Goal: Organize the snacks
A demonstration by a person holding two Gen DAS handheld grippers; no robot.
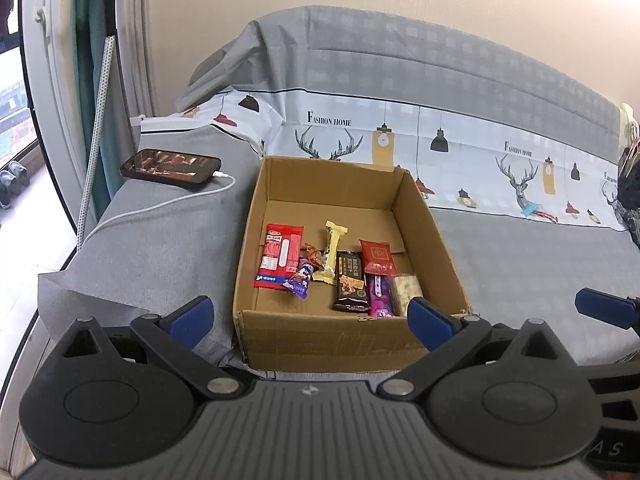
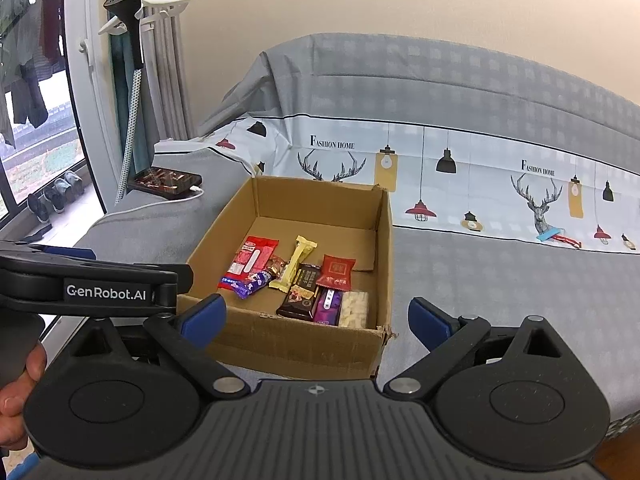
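Observation:
An open cardboard box (image 1: 280,334) (image 2: 304,344) sits on the grey bed cover. Several snacks lie on its floor: a red packet (image 1: 280,256) (image 2: 252,262), a small purple packet (image 1: 300,278) (image 2: 250,283), a yellow bar (image 1: 331,252) (image 2: 294,262), a dark chocolate bar (image 1: 351,284) (image 2: 301,294), a red square packet (image 1: 376,257) (image 2: 336,270), a magenta packet (image 1: 379,294) (image 2: 328,306) and a white puffed bar (image 1: 406,286) (image 2: 354,308). My left gripper (image 1: 310,318) is open just before the box's near wall, holding nothing. My right gripper (image 2: 316,320) is open too, empty, at the box's near right corner.
A phone (image 1: 172,167) (image 2: 168,182) on a white charging cable (image 1: 160,208) lies left of the box. A printed pillow band (image 1: 440,152) runs behind it. A small red-and-blue item (image 1: 540,213) (image 2: 558,238) lies far right. A clothes steamer (image 2: 128,20) stands by the window.

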